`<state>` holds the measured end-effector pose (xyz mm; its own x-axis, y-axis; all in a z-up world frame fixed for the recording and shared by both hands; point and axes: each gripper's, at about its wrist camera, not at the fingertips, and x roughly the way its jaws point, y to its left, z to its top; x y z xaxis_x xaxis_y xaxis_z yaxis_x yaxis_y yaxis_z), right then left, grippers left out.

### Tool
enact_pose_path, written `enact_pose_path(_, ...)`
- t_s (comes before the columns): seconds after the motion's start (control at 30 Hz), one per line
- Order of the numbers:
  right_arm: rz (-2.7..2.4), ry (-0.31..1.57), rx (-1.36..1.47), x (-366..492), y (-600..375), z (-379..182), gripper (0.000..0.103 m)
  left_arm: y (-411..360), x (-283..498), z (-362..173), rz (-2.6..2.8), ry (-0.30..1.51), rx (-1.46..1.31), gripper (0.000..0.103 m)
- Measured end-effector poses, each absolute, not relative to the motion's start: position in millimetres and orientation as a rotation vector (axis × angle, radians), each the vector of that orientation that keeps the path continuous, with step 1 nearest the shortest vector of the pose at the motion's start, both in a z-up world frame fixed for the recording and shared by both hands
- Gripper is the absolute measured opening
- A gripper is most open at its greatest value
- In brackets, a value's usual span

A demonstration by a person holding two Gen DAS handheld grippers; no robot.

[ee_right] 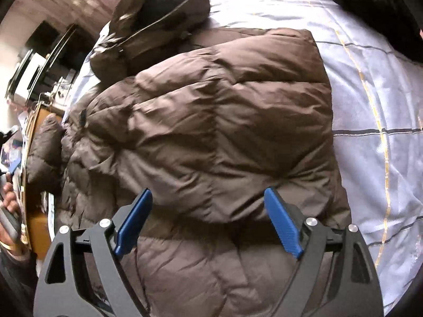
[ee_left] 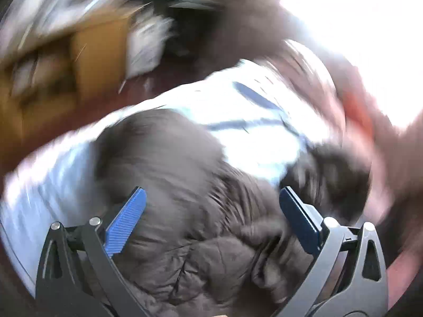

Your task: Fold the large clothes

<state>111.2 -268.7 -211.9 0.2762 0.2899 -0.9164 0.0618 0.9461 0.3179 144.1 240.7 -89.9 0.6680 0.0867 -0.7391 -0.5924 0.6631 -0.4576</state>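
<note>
the brown puffer jacket [ee_right: 211, 121] lay partly folded on the checked bed sheet [ee_right: 370, 84]. my right claw [ee_right: 208, 222] and left claw [ee_left: 211, 222] hung wide, empty. next: grip the hem, fold toward the hood.

Bare checked bedsheet [ee_right: 370, 100] right of puffy jacket [ee_right: 211, 121], dark garment [ee_right: 375, 13] blocking far corner
</note>
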Motion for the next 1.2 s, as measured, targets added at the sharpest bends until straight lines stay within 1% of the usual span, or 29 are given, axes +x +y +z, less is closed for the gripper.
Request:
enact_pose_path(0.07, 0.143, 1.274, 0.336, 103, -264, -203, 0.087, 294, 125, -112, 0.461, 0.745, -1.003, 0.101)
enact_pose_path(0.1, 0.145, 1.258, 0.372, 99, -260, -201, 0.09, 314, 119, -129, 0.466, 0.77, -1.092, 0.101)
enact_pose_path(0.17, 0.159, 1.257, 0.434, 92, -249, -210, 0.094, 339, 116, -163, 0.439, 0.834, -1.254, 0.101)
enact_pose_path(0.2, 0.174, 1.278, 0.458, 88, -244, -216, 0.094, 346, 114, -181, 0.418, 0.854, -1.326, 0.101)
enact_pose_path(0.27, 0.198, 1.319, 0.466, 87, -229, -228, 0.094, 352, 114, -208, 0.378, 0.881, -1.428, 0.101)
enact_pose_path(0.37, 0.198, 1.35, 0.392, 86, -214, -236, 0.094, 353, 127, -236, 0.287, 0.897, -1.527, 0.101)
enact_pose_path(0.43, 0.193, 1.339, 0.364, 85, -211, -235, 0.094, 359, 133, -247, 0.255, 0.861, -1.579, 0.1)
enact_pose_path(0.47, 0.199, 1.336, 0.364, 85, -211, -234, 0.094, 363, 133, -249, 0.276, 0.815, -1.583, 0.099)
enact_pose_path(0.5, 0.208, 1.335, 0.371, 85, -211, -233, 0.094, 366, 131, -247, 0.301, 0.779, -1.575, 0.089)
enact_pose_path(0.53, 0.212, 1.334, 0.382, 85, -211, -233, 0.094, 370, 129, -245, 0.33, 0.752, -1.566, 0.07)
enact_pose_path(0.57, 0.215, 1.335, 0.389, 85, -213, -233, 0.094, 372, 128, -243, 0.329, 0.726, -1.568, 0.058)
enact_pose_path(0.63, 0.22, 1.337, 0.399, 84, -217, -232, 0.094, 373, 130, -238, 0.271, 0.682, -1.588, 0.012)
enact_pose_path(0.67, 0.217, 1.335, 0.401, 84, -218, -232, 0.094, 371, 133, -228, 0.245, 0.666, -1.563, 0.009)
enact_pose_path(0.73, 0.204, 1.323, 0.416, 83, -224, -229, 0.094, 358, 144, -194, 0.19, 0.648, -1.427, 0.006)
enact_pose_path(0.83, 0.202, 1.3, 0.449, 84, -229, -221, 0.094, 333, 160, -156, 0.031, 0.626, -1.327, 0.004)
enact_pose_path(0.93, 0.203, 1.269, 0.448, 84, -231, -213, 0.094, 278, 177, -116, -0.185, 0.628, -1.197, 0.003)
enact_pose_path(1.03, 0.194, 1.248, 0.445, 85, -233, -208, 0.094, 194, 187, -95, -0.395, 0.725, -1.028, 0.003)
enact_pose_path(1.07, 0.187, 1.244, 0.453, 85, -234, -207, 0.094, 153, 192, -95, -0.478, 0.788, -0.948, 0.003)
enact_pose_path(1.17, 0.17, 1.237, 0.482, 87, -241, -205, 0.094, 76, 196, -105, -0.568, 0.942, -0.752, 0.003)
enact_pose_path(1.2, 0.169, 1.238, 0.485, 87, -243, -205, 0.094, 62, 189, -105, -0.576, 0.962, -0.707, 0.003)
